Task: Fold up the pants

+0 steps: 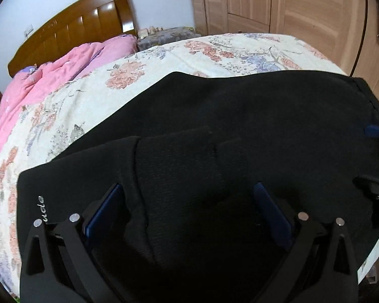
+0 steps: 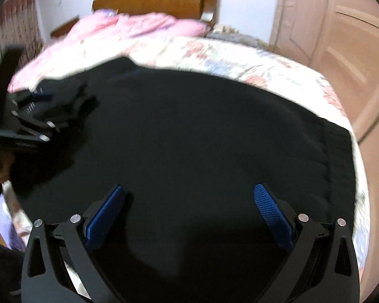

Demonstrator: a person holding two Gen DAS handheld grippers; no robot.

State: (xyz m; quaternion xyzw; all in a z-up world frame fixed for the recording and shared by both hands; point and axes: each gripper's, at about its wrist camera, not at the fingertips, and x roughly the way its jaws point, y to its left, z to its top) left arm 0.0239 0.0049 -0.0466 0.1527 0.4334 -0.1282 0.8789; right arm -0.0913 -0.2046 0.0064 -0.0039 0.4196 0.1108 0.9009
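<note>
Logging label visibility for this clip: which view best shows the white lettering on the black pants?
The left wrist view. The white lettering sits sharp on the black pants, beside the left gripper. The right wrist view is motion-blurred and shows the pants without any lettering.

The pants [image 1: 240, 116] lie spread on the bedsheet [image 1: 93, 106], filling the near part. A quilt [image 1: 50, 80] sits bunched behind them on the left (against the headboard [image 1: 70, 30]), and a wardrobe [image 1: 278, 2] stands to the right.
</note>
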